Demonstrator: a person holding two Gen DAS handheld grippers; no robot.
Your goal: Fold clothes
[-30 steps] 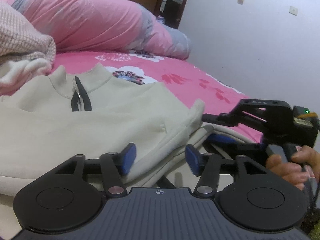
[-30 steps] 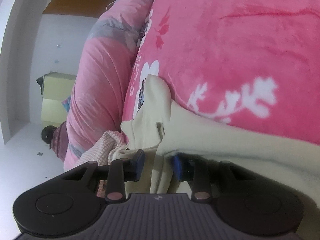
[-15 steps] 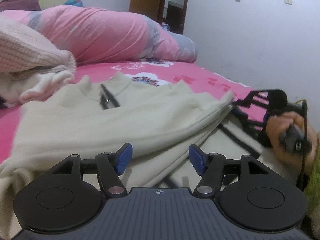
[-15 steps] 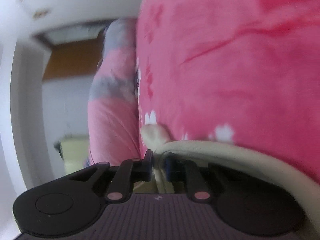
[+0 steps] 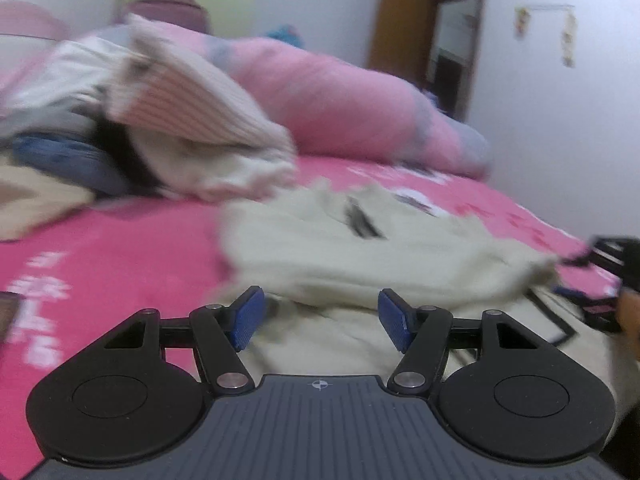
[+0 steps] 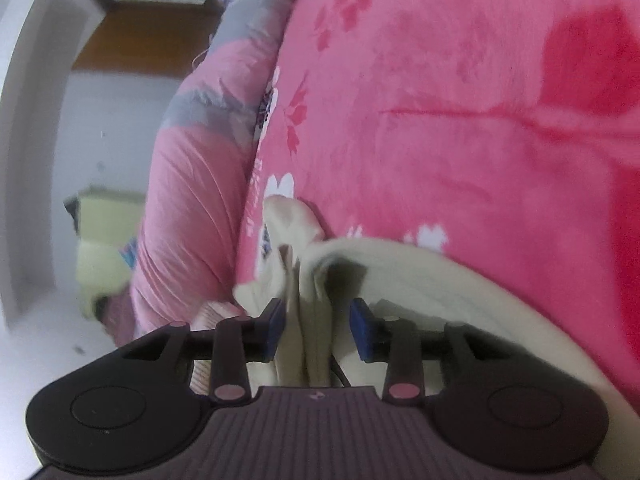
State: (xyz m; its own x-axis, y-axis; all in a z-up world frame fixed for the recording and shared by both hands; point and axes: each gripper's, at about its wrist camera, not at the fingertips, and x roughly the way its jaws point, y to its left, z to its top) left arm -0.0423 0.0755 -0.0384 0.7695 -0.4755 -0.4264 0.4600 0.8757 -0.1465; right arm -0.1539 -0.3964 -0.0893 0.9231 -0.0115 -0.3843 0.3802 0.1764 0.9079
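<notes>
A cream sweater (image 5: 400,256) with a dark zip is lying on a hot-pink blanket (image 6: 460,120) showing white and red flowers. A pink-and-grey duvet (image 5: 360,104) is sitting behind a ribbed pale-pink knit (image 5: 192,100).

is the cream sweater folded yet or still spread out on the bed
Partly folded. In the left wrist view the cream sweater lies doubled over itself on the pink blanket, collar and zip facing up, edges uneven.

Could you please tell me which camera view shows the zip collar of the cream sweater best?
The left wrist view: the cream sweater lies spread on the pink bedspread, its dark zip collar visible, though blurred. The right wrist view shows only bunched folds of it between the opening right gripper, collar unseen.
</notes>
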